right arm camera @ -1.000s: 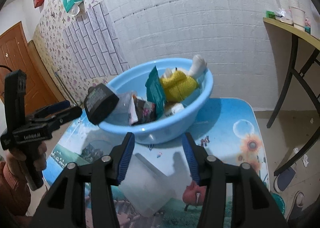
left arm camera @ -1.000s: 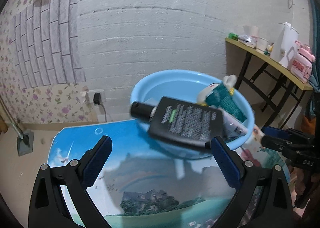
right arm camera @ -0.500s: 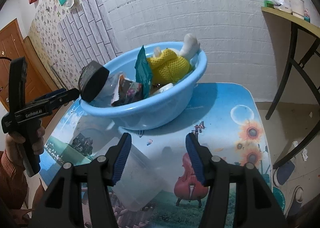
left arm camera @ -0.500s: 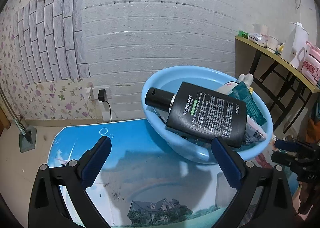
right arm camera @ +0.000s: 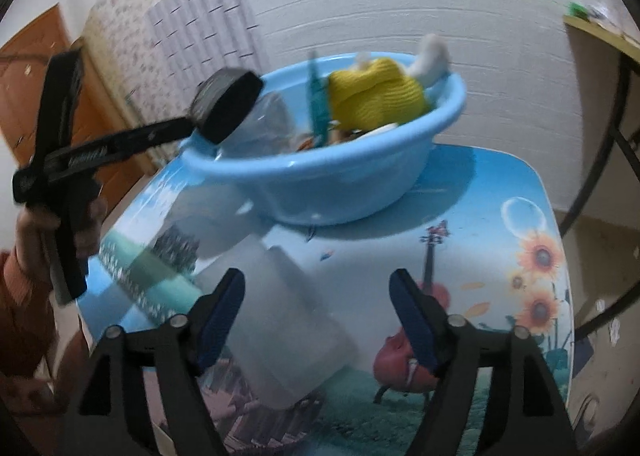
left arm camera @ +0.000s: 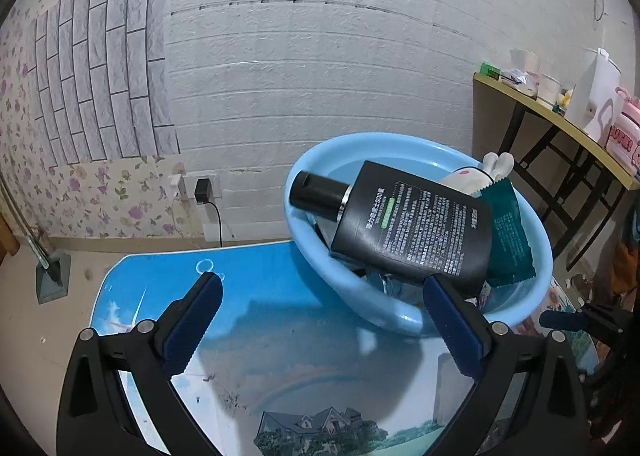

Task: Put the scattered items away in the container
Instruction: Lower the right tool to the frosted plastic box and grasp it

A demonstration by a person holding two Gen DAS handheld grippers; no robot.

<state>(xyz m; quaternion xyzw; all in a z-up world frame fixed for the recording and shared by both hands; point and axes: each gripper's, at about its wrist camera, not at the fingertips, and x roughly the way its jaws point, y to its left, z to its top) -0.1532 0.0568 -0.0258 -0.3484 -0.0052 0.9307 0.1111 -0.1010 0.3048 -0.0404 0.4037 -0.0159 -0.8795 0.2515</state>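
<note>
White brick wall behind worktop [right arm camera: 500, 256]; left tongs [left arm camera: 320, 320] gaping, black bottle [left arm camera: 412, 216] against one pad, could tumble outside blue basin [left arm camera: 532, 280]; right tongs [right arm camera: 316, 316] opening around clear tub [right arm camera: 280, 320], unpinched, may skid off edge.

The black bottle [left arm camera: 412, 230] in the basin [left arm camera: 312, 256] carries white small print and a green strip, too small to read; nothing else is legible.

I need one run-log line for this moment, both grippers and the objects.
left gripper: open, finger at black bottle | black bottle: over blue basin rim | right gripper: jaws opening, clear container partly between
</note>
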